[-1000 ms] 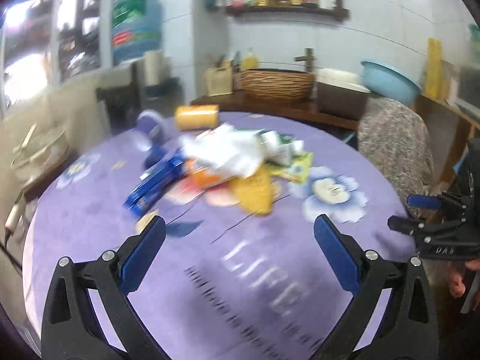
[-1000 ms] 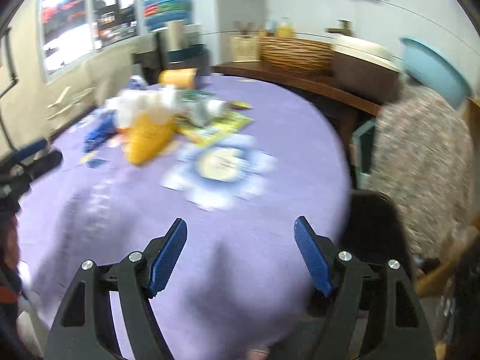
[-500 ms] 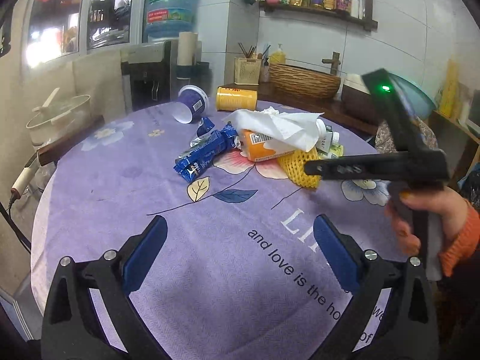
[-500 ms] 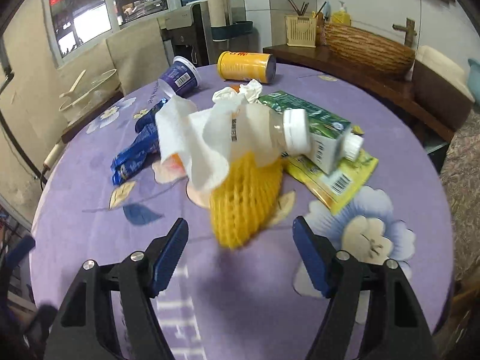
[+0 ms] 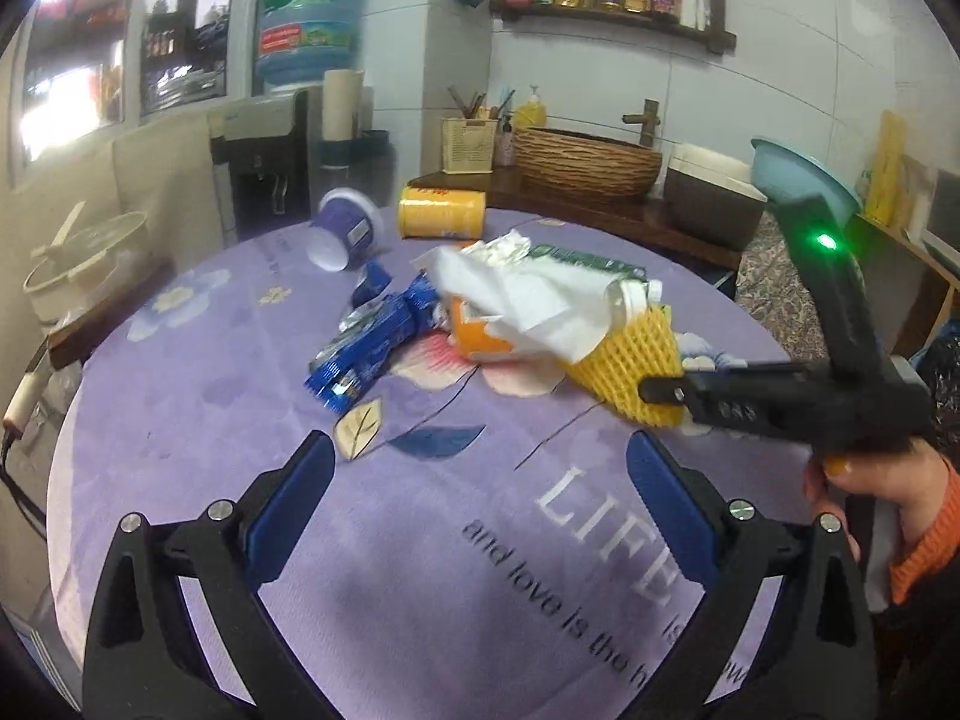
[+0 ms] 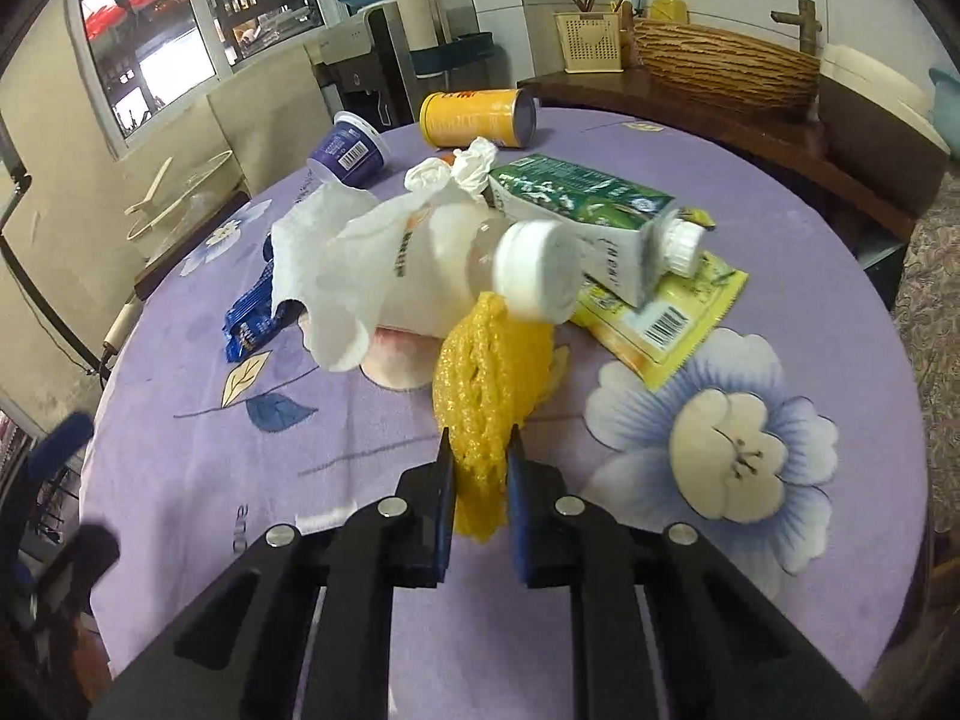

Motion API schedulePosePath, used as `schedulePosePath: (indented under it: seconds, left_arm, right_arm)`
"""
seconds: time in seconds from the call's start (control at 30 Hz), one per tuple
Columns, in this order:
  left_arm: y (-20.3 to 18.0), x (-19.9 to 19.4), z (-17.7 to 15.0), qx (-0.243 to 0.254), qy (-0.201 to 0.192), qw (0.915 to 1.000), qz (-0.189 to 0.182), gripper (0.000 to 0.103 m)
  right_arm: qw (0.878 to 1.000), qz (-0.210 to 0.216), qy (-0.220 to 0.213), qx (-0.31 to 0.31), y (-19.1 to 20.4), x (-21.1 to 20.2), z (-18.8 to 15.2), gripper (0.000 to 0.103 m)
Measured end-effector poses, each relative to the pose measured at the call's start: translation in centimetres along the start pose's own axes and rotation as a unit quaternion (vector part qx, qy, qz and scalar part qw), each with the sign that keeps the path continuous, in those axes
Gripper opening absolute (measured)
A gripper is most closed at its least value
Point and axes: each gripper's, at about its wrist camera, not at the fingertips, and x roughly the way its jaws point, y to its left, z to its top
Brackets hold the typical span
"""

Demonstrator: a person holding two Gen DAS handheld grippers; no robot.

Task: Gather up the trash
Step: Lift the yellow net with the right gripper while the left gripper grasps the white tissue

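Trash lies piled on the purple tablecloth [image 5: 420,540]. At the pile's near edge a yellow foam net [image 6: 492,372] sits squeezed between the pads of my right gripper [image 6: 480,441], whose jaws are closing on it. Behind the net lie a white-capped bottle [image 6: 534,270] under a white tissue [image 6: 336,252], a green carton [image 6: 582,204] and a yellow sachet [image 6: 666,312]. A blue wrapper [image 5: 372,354], an orange packet [image 5: 474,336], a purple cup [image 5: 345,231] and a yellow can [image 5: 441,213] lie further left and back. My left gripper [image 5: 480,450] hovers open, short of the pile.
A hand in an orange sleeve [image 5: 918,528] holds the right gripper at the table's right edge. Behind the table a wooden counter carries a wicker basket [image 5: 585,162]. A water dispenser [image 5: 270,180] stands at the back left, with a pot [image 5: 78,264] at the left edge.
My right gripper has come in over the table to the pile and its wide jaws have closed onto the yellow net. My left gripper has shifted slightly and stays open.
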Motion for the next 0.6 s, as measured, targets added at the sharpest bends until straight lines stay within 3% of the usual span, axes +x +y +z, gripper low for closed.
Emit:
schedulePosePath:
  seconds: [0.2, 0.37, 0.47, 0.53, 0.6]
  left_arm:
    - [-2.9, 3.4, 2.9, 0.018, -0.001, 0.9998, -0.008, 0.097]
    - [-4.6, 7.4, 4.3, 0.023, 0.005, 0.9992, 0.032, 0.097]
    - [-4.3, 8.8, 4.7, 0.008, 0.007, 0.9993, 0.035, 0.097]
    - [-4.3, 9.6, 4.8, 0.012, 0.013, 0.9992, 0.036, 0.086]
    - [-4.1, 10.5, 4.9, 0.012, 0.028, 0.9991, 0.03, 0.06]
  right_arm:
    - [0.999, -0.012, -0.021, 0.021, -2.4, -2.9, -1.9, 0.016]
    - [0.999, -0.013, -0.031, 0.033, -3.3, -4.5, -3.2, 0.016]
    - [0.999, -0.008, -0.036, 0.031, -3.4, -5.1, -3.8, 0.016]
    - [0.999, -0.005, -0.038, 0.029, -3.4, -5.3, -3.9, 0.016]
    - [0.999, -0.006, -0.041, 0.026, -3.3, -5.4, -4.0, 0.016]
